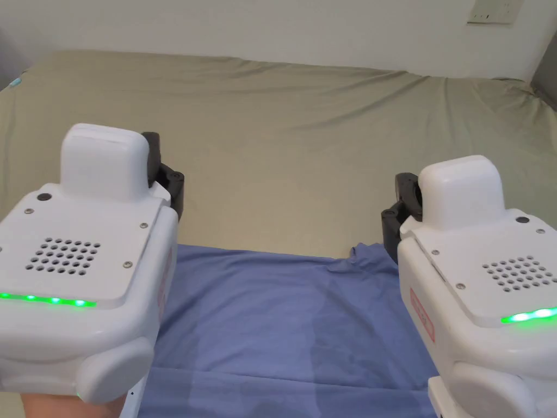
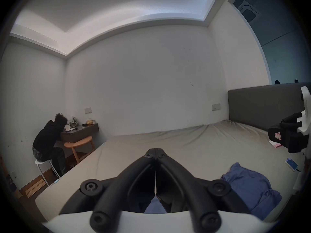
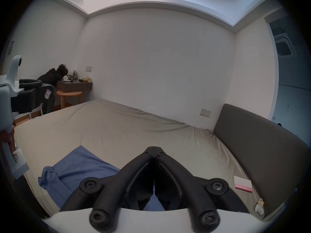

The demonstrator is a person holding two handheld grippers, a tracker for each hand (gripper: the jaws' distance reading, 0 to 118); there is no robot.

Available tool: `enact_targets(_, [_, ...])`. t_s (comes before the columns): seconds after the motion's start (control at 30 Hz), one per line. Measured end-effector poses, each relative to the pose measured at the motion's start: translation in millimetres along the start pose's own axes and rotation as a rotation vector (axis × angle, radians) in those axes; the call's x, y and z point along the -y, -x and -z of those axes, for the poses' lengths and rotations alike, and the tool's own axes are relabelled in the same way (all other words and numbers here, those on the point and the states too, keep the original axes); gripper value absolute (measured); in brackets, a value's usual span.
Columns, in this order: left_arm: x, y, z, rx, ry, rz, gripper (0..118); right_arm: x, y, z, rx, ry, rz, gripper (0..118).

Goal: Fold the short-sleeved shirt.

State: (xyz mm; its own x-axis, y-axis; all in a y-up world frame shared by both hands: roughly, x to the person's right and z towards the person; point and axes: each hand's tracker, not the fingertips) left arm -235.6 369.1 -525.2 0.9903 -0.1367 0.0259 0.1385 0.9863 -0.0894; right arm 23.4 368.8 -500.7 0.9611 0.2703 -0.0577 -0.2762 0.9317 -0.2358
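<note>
A blue short-sleeved shirt (image 1: pixel 283 326) lies spread on the bed's olive sheet (image 1: pixel 283 136), near the front edge, with its far edge rumpled. In the left gripper view the shirt (image 2: pixel 249 189) bunches at the lower right. In the right gripper view the shirt (image 3: pixel 80 166) lies at the lower left. My left gripper (image 1: pixel 166 179) hovers over the shirt's left side, and my left gripper (image 2: pixel 155 150) has its jaws pressed together with nothing between the tips. Over the right side is my right gripper (image 1: pixel 400 209); the right gripper (image 3: pixel 154 148) is likewise shut and empty. Blue cloth shows beneath both.
A grey headboard (image 3: pixel 260 144) bounds the bed on the right. A phone (image 2: pixel 291 164) and a pink-and-white card (image 3: pixel 243 183) lie near it. Beyond the bed's left edge a person (image 2: pixel 48 139) sits at a desk beside a wooden stool (image 2: pixel 79 144). Bare sheet stretches beyond the shirt.
</note>
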Motion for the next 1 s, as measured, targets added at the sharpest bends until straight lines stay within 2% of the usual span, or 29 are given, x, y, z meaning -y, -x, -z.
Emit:
enact_targets(0.17, [55, 10, 55, 0.099, 0.218, 0.005, 0, 21, -11, 24, 0.003, 0.062, 0.019, 2])
enact_targets(0.27, [117, 21, 104, 0.051, 0.409, 0.049, 0, 38, -23, 37, 0.017, 0.115, 0.029, 2])
enact_targets(0.3, [134, 28, 118, 0.045, 0.465, 0.024, 9, 44, -27, 40, 0.021, 0.130, 0.031, 2])
enact_targets(0.4, [173, 58, 159, 0.013, 0.555, -0.128, 103, 62, -41, 51, 0.042, 0.189, 0.018, 2])
enact_targets(0.43, [182, 66, 176, 0.006, 0.589, -0.133, 118, 67, -46, 55, 0.053, 0.215, 0.014, 2])
enact_targets(0.53, [197, 77, 220, -0.028, 0.615, -0.043, 116, 80, -60, 63, 0.084, 0.253, 0.030, 2])
enact_targets(0.63, [221, 84, 263, -0.036, 0.714, -0.048, 114, 87, -69, 69, 0.108, 0.288, 0.040, 2])
enact_targets(0.7, [236, 85, 281, -0.041, 0.770, -0.059, 104, 92, -75, 74, 0.119, 0.310, 0.035, 2])
enact_targets(0.77, [254, 83, 296, -0.037, 0.826, -0.051, 81, 96, -77, 78, 0.127, 0.331, 0.034, 2])
enact_targets(0.8, [257, 79, 294, -0.053, 0.872, -0.037, 78, 98, -79, 81, 0.126, 0.343, 0.036, 2])
enact_targets(0.83, [261, 79, 290, -0.006, 0.858, -0.101, 71, 99, -81, 83, 0.123, 0.354, 0.040, 2])
enact_targets(0.87, [255, 78, 286, -0.047, 0.785, -0.151, 59, 100, -82, 84, 0.119, 0.361, 0.046, 2])
enact_targets(0.9, [251, 76, 287, -0.031, 0.824, -0.132, 45, 101, -84, 87, 0.119, 0.368, 0.052, 2])
enact_targets(0.93, [245, 72, 281, 0.012, 0.817, -0.130, 15, 102, -85, 90, 0.115, 0.375, 0.056, 2])
enact_targets(0.97, [240, 66, 277, 0.007, 0.797, -0.067, 15, 103, -88, 94, 0.106, 0.384, 0.060, 2])
enact_targets(1.0, [237, 62, 275, 0.005, 0.790, -0.004, 4, 104, -91, 99, 0.103, 0.389, 0.063, 2])
